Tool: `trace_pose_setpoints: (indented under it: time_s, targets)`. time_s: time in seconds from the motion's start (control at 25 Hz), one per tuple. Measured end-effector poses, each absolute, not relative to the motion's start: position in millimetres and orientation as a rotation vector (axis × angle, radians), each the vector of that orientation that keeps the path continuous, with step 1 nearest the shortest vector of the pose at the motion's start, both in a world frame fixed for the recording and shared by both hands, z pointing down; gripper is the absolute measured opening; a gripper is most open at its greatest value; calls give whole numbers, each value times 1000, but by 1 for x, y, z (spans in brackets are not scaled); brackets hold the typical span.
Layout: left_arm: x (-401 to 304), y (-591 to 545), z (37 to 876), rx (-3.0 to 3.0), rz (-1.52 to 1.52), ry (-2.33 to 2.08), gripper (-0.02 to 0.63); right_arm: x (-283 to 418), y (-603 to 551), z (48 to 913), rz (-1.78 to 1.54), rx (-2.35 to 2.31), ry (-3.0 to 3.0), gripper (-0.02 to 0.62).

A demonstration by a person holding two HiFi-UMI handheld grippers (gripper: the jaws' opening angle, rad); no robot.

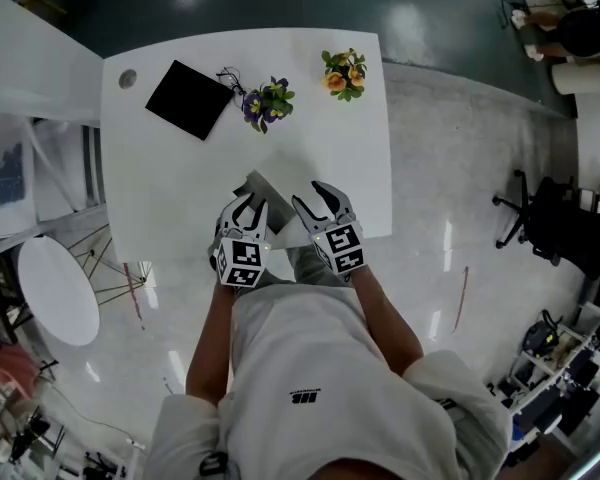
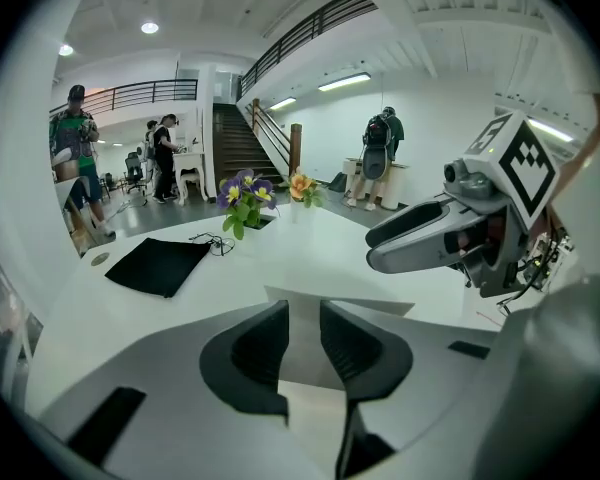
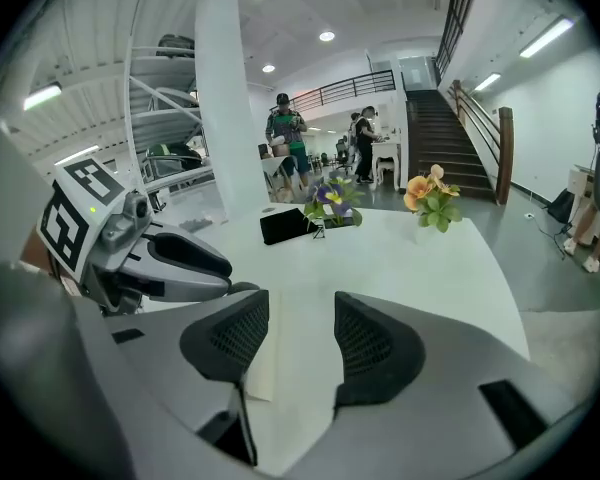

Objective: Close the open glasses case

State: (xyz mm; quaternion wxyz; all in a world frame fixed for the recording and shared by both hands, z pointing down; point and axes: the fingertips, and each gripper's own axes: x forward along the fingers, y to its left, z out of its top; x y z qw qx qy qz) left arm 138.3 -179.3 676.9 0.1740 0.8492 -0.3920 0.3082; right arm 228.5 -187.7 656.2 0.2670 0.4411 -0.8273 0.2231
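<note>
The grey glasses case (image 1: 260, 186) lies flat and open at the near edge of the white table (image 1: 180, 188), between my two grippers. My left gripper (image 1: 252, 203) hovers over its left part; in the left gripper view the jaws (image 2: 302, 313) stand a narrow gap apart, with the pale case panel (image 2: 360, 305) showing through and beyond them. To the case's right, my right gripper (image 1: 310, 193) is open. In the right gripper view its jaws (image 3: 302, 338) are empty, and the case edge (image 3: 262, 358) lies under the left-hand jaw. Each gripper appears in the other's view: right gripper (image 2: 380, 253), left gripper (image 3: 225, 268).
Farther back on the table are a black cloth (image 1: 188, 99), a pair of glasses (image 1: 230, 76), purple flowers (image 1: 268, 102) and orange flowers (image 1: 344, 73). A round white side table (image 1: 57, 290) stands to the left, an office chair (image 1: 540, 218) to the right. People stand in the far background.
</note>
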Motion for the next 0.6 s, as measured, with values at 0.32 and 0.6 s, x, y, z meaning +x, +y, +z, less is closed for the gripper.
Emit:
trace_pose_setpoints:
  time_s: [0.32, 0.6]
  targets:
    - [146, -181, 693, 2363, 905, -1116, 110, 225, -195, 675, 625, 1109, -2234, 209]
    - [154, -179, 704, 2329, 919, -1109, 109, 224, -196, 687, 623, 1039, -2235, 207]
